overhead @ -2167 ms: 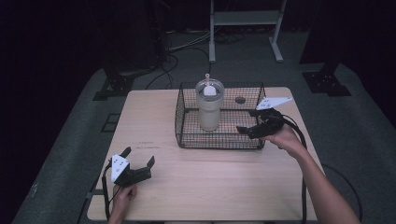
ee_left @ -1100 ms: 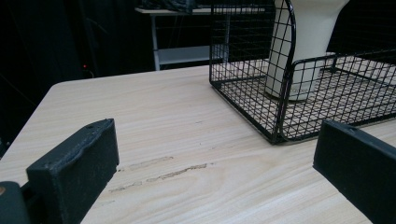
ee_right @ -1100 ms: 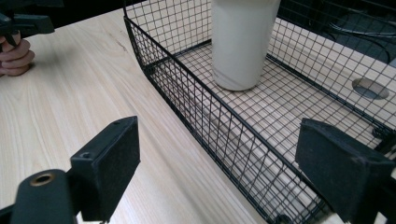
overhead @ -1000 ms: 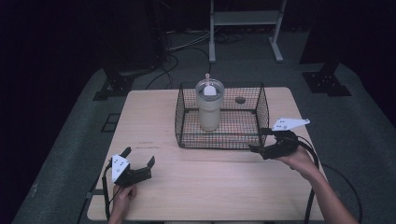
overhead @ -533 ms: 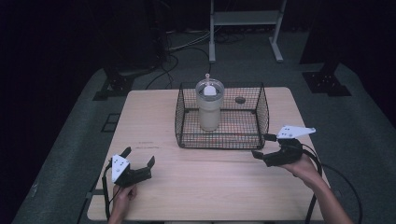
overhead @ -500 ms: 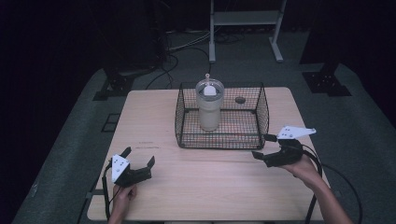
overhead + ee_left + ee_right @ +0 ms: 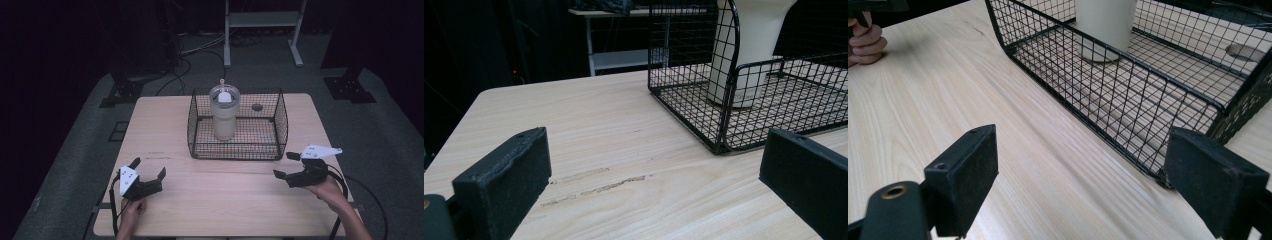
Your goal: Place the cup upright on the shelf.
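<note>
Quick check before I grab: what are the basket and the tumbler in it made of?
Basket: thin black wire mesh, probably coated metal, seen in its open grid. Tumbler: smooth matte cream body, plastic or coated metal, can't tell which; its domed lid looks like clear plastic.

A: Obstacles? Wire basket (image 7: 237, 150) sits at middle of far edge of table (image 7: 215, 200), walls all round, top open. Tall tumbler (image 7: 223, 117) upright inside, toward its left wall.

B: Free room? Whole near half bare betw. left gripper (image 7: 148, 169) at near-left corner and right gripper (image 7: 286, 165) nr right edge, jaws apart, nothing betw. them. Strips left and right of basket also bare.
</note>
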`<act>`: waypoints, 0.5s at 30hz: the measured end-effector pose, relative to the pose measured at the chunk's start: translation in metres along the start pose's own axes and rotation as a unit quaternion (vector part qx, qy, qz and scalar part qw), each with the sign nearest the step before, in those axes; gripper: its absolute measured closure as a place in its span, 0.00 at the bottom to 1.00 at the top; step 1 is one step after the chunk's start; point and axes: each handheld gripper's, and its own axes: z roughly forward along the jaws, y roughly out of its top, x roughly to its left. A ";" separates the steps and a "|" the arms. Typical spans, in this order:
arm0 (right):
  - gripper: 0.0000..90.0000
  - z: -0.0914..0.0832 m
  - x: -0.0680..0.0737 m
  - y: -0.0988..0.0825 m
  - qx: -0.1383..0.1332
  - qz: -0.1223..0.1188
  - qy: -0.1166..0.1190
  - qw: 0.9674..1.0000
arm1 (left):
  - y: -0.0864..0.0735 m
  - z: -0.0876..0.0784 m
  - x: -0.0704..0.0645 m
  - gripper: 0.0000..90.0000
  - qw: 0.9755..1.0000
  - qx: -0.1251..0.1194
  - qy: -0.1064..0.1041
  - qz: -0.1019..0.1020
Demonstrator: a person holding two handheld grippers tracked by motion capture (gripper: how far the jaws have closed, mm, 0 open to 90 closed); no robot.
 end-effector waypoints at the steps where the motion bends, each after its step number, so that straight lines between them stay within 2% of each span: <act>1: 0.15 0.000 0.000 -0.001 0.000 -0.001 0.000 1.000 | 0.000 0.000 0.000 0.00 1.000 0.000 0.000 0.000; 15: 0.15 -0.004 0.000 -0.025 -0.005 0.017 -0.011 1.000 | 0.000 0.000 0.000 0.00 1.000 0.000 0.000 0.002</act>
